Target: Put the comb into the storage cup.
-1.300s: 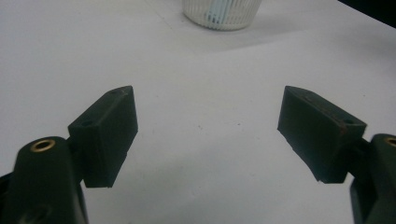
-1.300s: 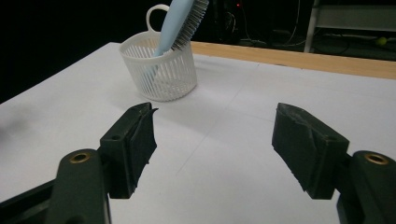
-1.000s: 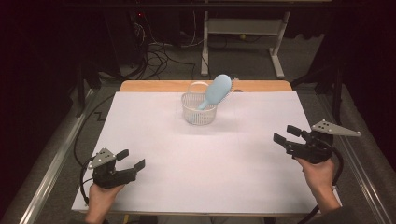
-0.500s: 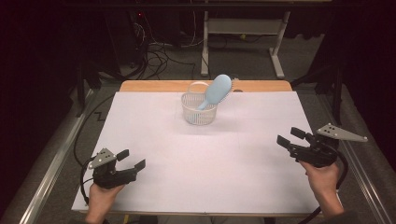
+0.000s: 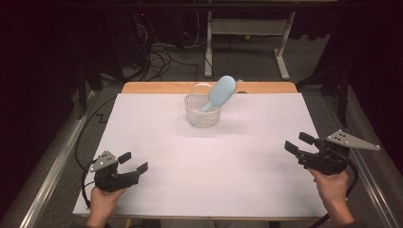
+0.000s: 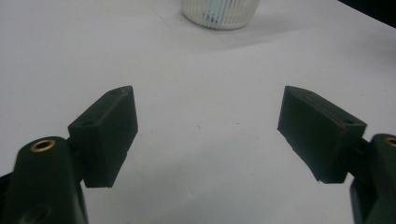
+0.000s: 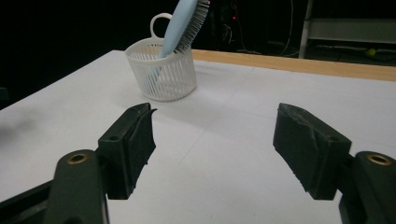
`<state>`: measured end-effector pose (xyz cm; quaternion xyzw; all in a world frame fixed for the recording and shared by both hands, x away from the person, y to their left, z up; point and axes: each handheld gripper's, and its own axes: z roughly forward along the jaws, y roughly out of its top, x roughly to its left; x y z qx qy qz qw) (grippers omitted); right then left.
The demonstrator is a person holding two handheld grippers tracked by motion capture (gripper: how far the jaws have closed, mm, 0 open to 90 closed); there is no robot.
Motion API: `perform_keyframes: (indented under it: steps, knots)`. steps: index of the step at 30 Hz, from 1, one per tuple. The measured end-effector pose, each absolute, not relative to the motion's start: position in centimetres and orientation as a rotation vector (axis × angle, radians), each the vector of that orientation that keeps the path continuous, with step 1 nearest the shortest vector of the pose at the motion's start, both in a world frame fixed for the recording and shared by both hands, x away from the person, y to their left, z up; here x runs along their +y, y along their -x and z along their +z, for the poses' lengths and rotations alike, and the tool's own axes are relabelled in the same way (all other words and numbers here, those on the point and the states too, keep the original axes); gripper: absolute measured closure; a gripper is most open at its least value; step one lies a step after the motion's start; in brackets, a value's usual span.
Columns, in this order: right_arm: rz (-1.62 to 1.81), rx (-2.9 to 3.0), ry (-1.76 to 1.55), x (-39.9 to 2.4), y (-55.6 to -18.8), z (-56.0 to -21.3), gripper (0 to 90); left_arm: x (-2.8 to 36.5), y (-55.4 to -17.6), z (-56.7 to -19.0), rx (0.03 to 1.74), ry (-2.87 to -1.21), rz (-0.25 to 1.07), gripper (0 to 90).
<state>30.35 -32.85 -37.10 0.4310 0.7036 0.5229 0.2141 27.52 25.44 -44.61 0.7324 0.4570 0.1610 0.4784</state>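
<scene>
A light blue hairbrush stands handle-down in a small white slatted basket at the far middle of the white table. The basket's lower part sits at the top edge of the left gripper view. My left gripper rests near the front left corner, open, with nothing between its jaws. My right gripper is held at the right side of the table, open and holding nothing, pointing toward the basket.
A wooden strip runs along the table's far edge. Metal rails flank both sides. Cables and a white frame lie on the dark floor beyond.
My right gripper has drifted slightly toward the front right edge of the table. The left gripper, basket and brush have stayed put.
</scene>
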Motion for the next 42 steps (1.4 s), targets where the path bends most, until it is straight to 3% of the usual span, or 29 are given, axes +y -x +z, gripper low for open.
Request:
perform_keyframes:
  steps: [42]
  knots:
    - [1.499,1.919,-1.233,-34.2,-27.8,-39.3,26.4,25.3,-27.5,-44.6,1.114,-1.795,0.4,19.4]
